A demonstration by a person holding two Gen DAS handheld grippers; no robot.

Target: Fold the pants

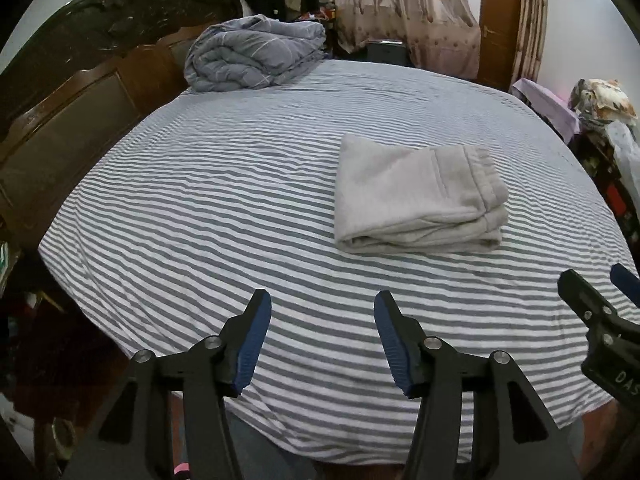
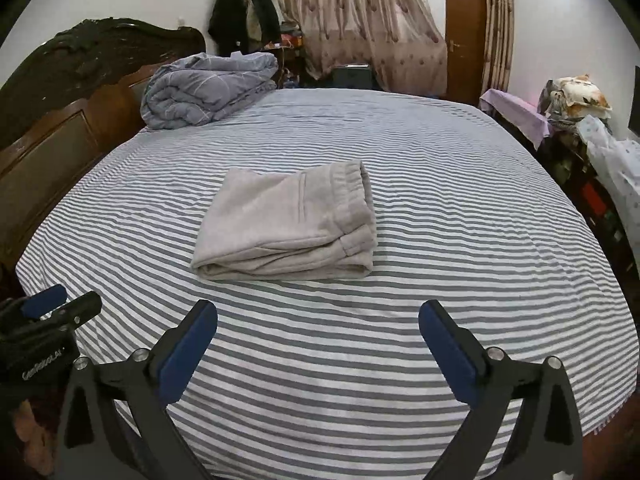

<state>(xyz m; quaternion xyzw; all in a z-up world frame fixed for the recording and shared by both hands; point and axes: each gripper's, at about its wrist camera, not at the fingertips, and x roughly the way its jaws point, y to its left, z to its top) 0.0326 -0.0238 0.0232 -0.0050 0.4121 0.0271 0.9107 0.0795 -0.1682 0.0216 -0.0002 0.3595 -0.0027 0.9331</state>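
Left tongs (image 1: 322,304) agape | striped bedsheet (image 1: 224,200) | pants (image 1: 416,196) folded | curtains (image 1: 392,12)

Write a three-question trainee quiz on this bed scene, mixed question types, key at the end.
1. True or false: the pants lie folded in a compact stack on the striped sheet.
2. Multiple choice: how do the left claw and right claw stand? A) both open, holding nothing B) both shut on the pants C) left shut, right open
3. Fill in: the bundled blue quilt sits at the far corner of the bed, beside the dark wooden ____.

Key: 1 true; 2 A; 3 headboard.
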